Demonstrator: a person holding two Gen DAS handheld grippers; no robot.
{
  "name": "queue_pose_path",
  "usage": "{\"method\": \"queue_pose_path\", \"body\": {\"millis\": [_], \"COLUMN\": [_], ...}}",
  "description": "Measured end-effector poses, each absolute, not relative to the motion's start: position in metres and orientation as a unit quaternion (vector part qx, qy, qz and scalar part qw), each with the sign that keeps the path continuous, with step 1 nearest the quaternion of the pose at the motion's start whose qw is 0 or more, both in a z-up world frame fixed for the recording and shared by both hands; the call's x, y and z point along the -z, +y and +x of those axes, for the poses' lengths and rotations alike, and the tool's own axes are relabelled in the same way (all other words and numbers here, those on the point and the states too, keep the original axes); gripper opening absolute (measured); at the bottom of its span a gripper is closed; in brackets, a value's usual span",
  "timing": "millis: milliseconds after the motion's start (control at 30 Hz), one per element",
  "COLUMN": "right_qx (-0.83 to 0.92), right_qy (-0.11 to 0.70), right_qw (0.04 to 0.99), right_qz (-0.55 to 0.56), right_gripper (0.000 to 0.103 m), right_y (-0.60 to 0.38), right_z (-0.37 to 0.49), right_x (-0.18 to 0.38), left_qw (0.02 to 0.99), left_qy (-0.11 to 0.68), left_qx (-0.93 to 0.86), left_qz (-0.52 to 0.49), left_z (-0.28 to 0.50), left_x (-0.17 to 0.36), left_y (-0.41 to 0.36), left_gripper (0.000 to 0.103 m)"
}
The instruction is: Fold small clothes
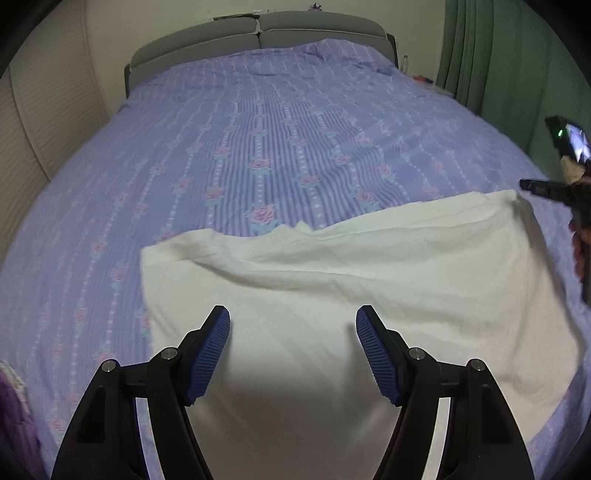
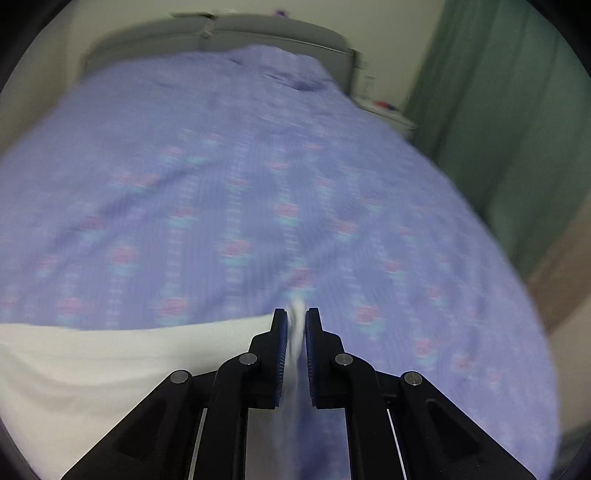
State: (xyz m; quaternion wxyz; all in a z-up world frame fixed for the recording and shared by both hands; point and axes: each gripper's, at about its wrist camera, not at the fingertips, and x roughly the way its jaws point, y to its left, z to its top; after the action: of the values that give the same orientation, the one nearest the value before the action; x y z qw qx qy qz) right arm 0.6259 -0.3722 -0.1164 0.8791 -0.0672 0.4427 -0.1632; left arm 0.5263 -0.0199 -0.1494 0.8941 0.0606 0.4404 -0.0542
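Observation:
A white garment [image 1: 351,288] lies spread on the bed, its far edge folded and wavy. My left gripper [image 1: 293,321] is open and hovers over the garment's near part, its blue pads [image 1: 212,354] wide apart and empty. My right gripper [image 2: 296,325] is shut on the garment's far right corner, with white cloth [image 2: 295,332] pinched between its pads. The garment [image 2: 110,369] stretches to the left of it in the right wrist view. The right gripper also shows in the left wrist view [image 1: 546,190] at that corner. The right wrist view is blurred.
The bed [image 1: 240,147] has a purple floral cover and a grey headboard [image 1: 258,33]. Green curtains [image 1: 498,74] hang on the right. A nightstand [image 2: 388,110] with small items stands by the headboard. A purple cloth [image 1: 14,417] lies at the left edge.

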Motion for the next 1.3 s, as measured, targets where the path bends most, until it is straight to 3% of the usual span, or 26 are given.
{"method": "queue_pose_path", "body": {"millis": [67, 133, 233, 333, 533, 767, 967, 1300], "right_qx": [0.16, 0.146, 0.124, 0.147, 0.157, 0.138, 0.1, 0.044], "right_qy": [0.44, 0.422, 0.383, 0.346, 0.335, 0.361, 0.381, 0.395], "right_qw": [0.883, 0.894, 0.915, 0.925, 0.928, 0.921, 0.919, 0.918], "right_qz": [-0.044, -0.023, -0.026, -0.053, -0.041, 0.049, 0.011, 0.007], "right_gripper": [0.023, 0.048, 0.07, 0.081, 0.083, 0.083, 0.083, 0.083], "right_y": [-0.378, -0.377, -0.366, -0.357, -0.336, -0.308, -0.266, -0.219], "right_z": [0.615, 0.59, 0.53, 0.462, 0.351, 0.263, 0.246, 0.264], "right_x": [0.109, 0.093, 0.065, 0.048, 0.055, 0.08, 0.097, 0.099], "left_qw": [0.9, 0.907, 0.915, 0.918, 0.917, 0.895, 0.846, 0.826], "left_qy": [0.427, 0.414, 0.401, 0.395, 0.399, 0.424, 0.44, 0.419], "left_qx": [0.046, 0.036, 0.028, 0.017, 0.007, 0.012, 0.073, 0.096], "left_qz": [0.07, 0.067, 0.038, 0.025, 0.011, -0.14, -0.292, -0.363], "left_z": [0.516, 0.501, 0.471, 0.435, 0.349, 0.297, 0.299, 0.336], "left_x": [0.142, 0.131, 0.12, 0.119, 0.138, 0.176, 0.21, 0.216], "left_y": [-0.019, -0.012, 0.005, 0.017, 0.033, 0.083, 0.101, 0.09], "left_gripper": [0.071, 0.071, 0.076, 0.078, 0.078, 0.078, 0.077, 0.071]}}
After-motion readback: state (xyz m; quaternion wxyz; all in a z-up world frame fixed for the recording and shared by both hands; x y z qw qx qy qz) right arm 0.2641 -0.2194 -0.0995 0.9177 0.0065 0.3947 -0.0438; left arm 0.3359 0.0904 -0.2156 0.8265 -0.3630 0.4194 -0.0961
